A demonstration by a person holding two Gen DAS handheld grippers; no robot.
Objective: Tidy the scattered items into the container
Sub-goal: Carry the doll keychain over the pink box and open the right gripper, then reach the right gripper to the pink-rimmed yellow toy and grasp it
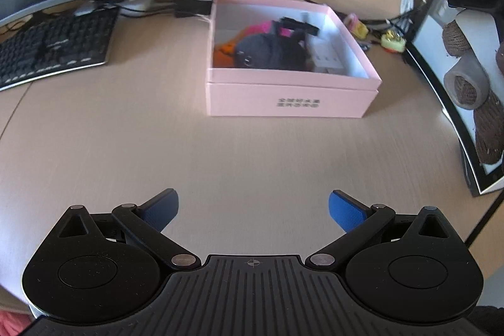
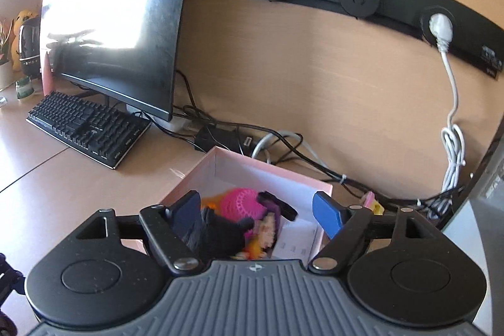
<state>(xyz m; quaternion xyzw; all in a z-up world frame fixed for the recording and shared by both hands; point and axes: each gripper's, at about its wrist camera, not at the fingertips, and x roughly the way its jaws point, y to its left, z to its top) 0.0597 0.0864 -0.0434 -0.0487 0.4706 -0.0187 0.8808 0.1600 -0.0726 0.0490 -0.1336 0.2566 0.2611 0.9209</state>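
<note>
the pink box (image 1: 293, 96) sits open on the wooden bench (image 1: 126, 147), in front of a tangle of cables (image 2: 283, 147) by the wall. inside it lie a dark plush toy (image 1: 267, 52), a pink knitted ball (image 2: 241, 203), something orange (image 1: 223, 52), a black clip-like piece (image 1: 299, 25) and a white card (image 1: 327, 55) against the right wall. the left claw (image 1: 253, 210) hovers over bare bench in front of the box, its blue-padded fingers (image 1: 343, 210) spread wide with nothing between them. the right claw (image 2: 256, 216) hangs over the box, fingers spread and gripping nothing; the plush toy shows just below its left finger, inside the box. two small yellow and pink trinkets (image 1: 392, 41) lie on the bench to the right of the box, near a monitor edge. a black keyboard (image 2: 88, 128) and a dark monitor (image 2: 116, 30) stand to the left.
</note>
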